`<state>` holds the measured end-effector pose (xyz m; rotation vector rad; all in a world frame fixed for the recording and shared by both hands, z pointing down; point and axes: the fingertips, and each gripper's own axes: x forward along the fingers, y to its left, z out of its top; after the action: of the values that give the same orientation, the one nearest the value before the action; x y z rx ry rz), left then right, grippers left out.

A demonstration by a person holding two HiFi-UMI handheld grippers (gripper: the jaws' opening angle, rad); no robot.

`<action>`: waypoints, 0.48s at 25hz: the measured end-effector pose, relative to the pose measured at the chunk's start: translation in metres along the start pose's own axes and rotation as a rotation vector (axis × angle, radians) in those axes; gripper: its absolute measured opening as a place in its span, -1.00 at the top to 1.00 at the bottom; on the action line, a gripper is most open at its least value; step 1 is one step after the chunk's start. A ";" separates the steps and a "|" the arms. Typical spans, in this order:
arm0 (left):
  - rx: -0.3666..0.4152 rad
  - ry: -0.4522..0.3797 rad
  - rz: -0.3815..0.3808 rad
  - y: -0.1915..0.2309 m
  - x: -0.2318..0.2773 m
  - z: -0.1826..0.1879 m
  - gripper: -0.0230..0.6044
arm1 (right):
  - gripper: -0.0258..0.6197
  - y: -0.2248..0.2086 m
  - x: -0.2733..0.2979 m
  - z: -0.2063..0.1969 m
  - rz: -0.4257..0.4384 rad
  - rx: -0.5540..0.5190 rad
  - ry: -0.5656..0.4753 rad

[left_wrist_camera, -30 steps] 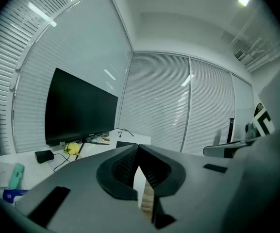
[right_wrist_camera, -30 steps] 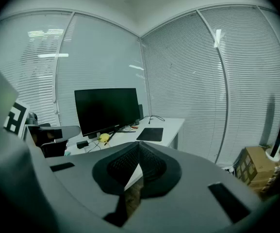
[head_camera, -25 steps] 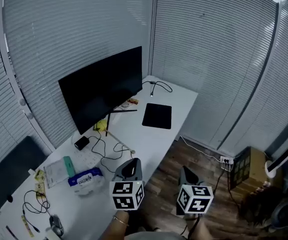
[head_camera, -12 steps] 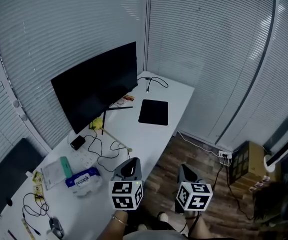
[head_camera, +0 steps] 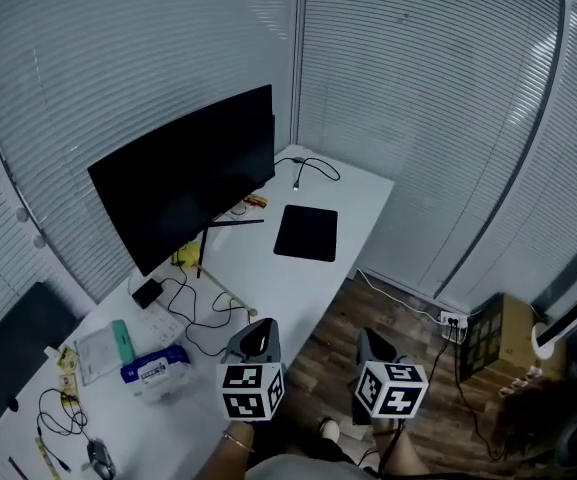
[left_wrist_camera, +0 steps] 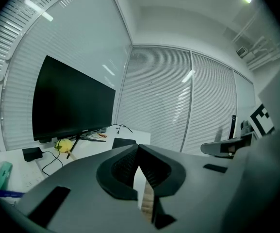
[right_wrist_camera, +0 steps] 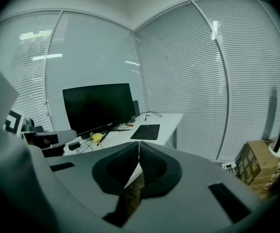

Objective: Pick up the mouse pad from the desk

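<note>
The black mouse pad point(head_camera: 306, 233) lies flat near the desk's right edge, in front of the monitor. It also shows small and far off in the left gripper view as the mouse pad point(left_wrist_camera: 123, 142) and in the right gripper view as the mouse pad point(right_wrist_camera: 146, 131). My left gripper point(head_camera: 259, 328) hangs over the white desk's point(head_camera: 298, 288) near edge, well short of the pad, with its jaws shut and empty. My right gripper point(head_camera: 371, 338) is beside it over the wooden floor, off the desk, also shut on nothing. Both point toward the desk.
A large dark monitor point(head_camera: 183, 183) stands behind the pad, with cables point(head_camera: 313, 171) at the far end. A yellow item point(head_camera: 183, 256), a loose cable point(head_camera: 203, 313), a blue-and-white pack point(head_camera: 150, 366) and a mouse point(head_camera: 96, 456) lie further left. A cardboard box point(head_camera: 498, 338) sits on the floor at the right.
The head view has swung slightly, so the monitor and the clutter on the desk's left sit further left in the picture. Both grippers stay low in the view, still shut.
</note>
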<state>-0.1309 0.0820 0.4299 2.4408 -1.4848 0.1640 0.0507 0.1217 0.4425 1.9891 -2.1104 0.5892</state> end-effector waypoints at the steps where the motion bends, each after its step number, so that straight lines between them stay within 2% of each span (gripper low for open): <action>1: 0.001 0.000 0.004 -0.001 0.006 0.001 0.87 | 0.82 -0.005 0.005 0.004 0.005 0.003 -0.001; 12: 0.015 0.009 0.052 -0.012 0.065 0.019 0.87 | 0.82 -0.048 0.054 0.036 0.055 0.024 0.003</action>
<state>-0.0906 0.0261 0.4250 2.4108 -1.5497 0.1972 0.0980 0.0567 0.4386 1.9470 -2.1733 0.6294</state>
